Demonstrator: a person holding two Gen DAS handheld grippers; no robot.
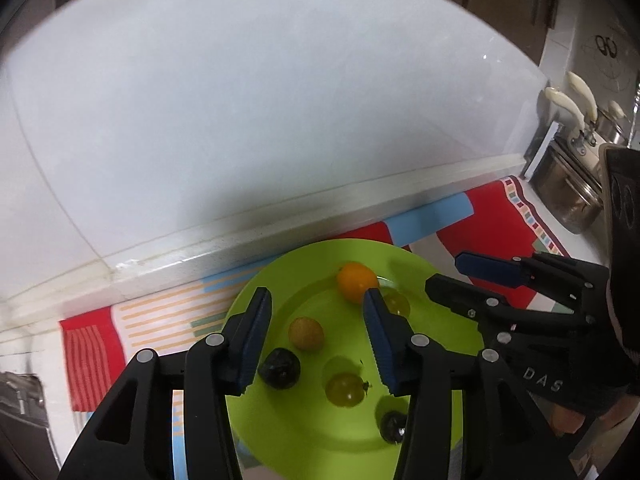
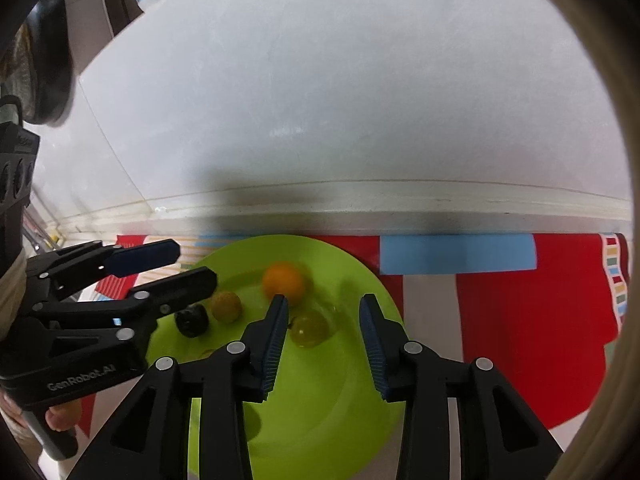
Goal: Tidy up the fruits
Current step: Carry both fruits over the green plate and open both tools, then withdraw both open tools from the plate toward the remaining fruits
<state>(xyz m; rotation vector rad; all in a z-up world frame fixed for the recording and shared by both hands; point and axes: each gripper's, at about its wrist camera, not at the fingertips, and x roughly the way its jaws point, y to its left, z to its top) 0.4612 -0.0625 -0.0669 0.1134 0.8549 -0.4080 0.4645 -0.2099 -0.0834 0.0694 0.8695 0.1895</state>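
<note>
The jaws of both grippers stand partly open with nothing gripped between the blue ribbed pads. The left gripper [image 1: 318, 342] hangs over the near side of the round lime-green plastic plate [image 1: 416, 268], which sits on a red striped cloth on the table. A small tan round fruit [image 1: 306, 333], a dark purple fruit [image 1: 279, 369] and a translucent yellow-green grape-like fruit [image 1: 345, 389] lie inside its gap line, the tan one most central. The right gripper [image 2: 323, 344] reaches in from the other side; a second yellow-green fruit [image 2: 309, 329] lies just ahead between its tips, left of centre, with the bright orange round fruit [image 2: 283, 283] beyond. Round fruits give no long axis, so each hand is nearest its own cluster.
</note>
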